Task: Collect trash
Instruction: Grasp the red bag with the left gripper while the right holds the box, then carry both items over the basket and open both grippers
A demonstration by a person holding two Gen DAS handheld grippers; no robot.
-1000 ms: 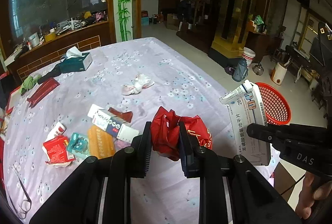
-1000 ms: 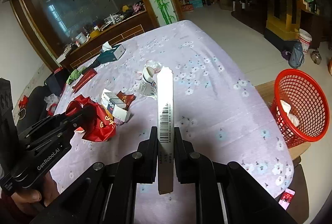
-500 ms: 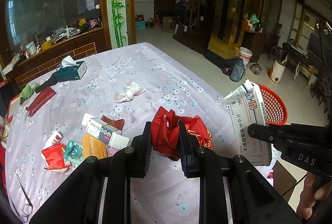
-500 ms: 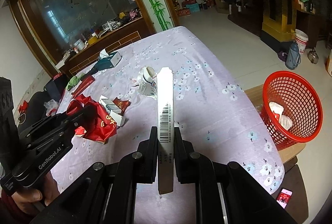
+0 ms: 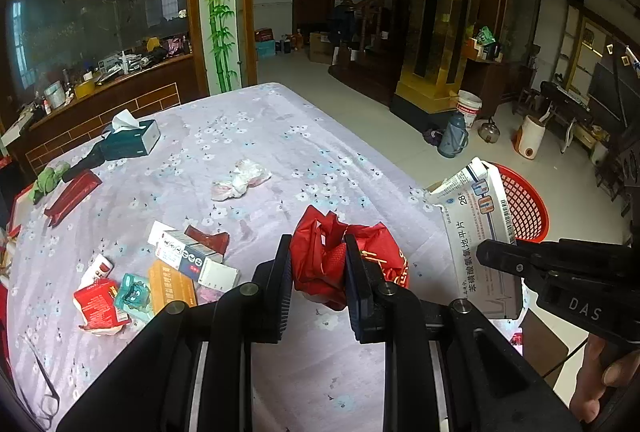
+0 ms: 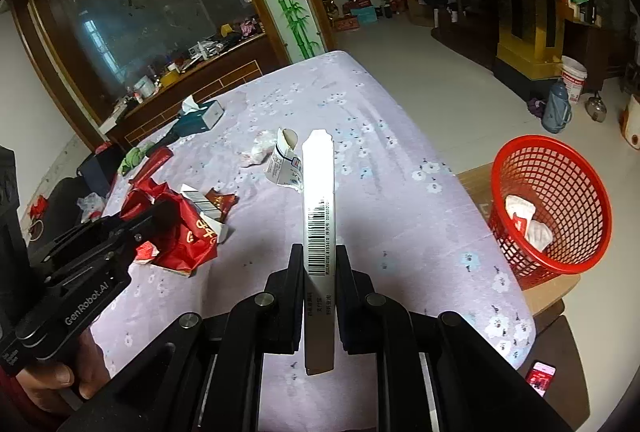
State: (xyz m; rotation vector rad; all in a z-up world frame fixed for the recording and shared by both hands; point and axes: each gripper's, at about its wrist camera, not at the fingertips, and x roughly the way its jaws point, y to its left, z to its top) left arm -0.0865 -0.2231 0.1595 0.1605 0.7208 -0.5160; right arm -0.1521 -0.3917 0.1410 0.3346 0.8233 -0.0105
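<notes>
**Both grippers loaded above the table**

Lilac flowered tablecloth [image 5: 248,119] lying beneath: left gripper [image 5: 318,264] clamping red plastic bag [image 5: 340,264], right gripper [image 6: 318,268] pinching white medicine box [image 6: 319,207] edge-on; red basket [image 6: 556,207] sitting beyond the right edge.

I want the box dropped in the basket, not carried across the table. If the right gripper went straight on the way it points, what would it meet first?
Probably the tablecloth, far side: the right gripper, shut on the flat medicine box, points along the table. The red basket sits off to its right, outside that line. Depth is unclear.
</notes>
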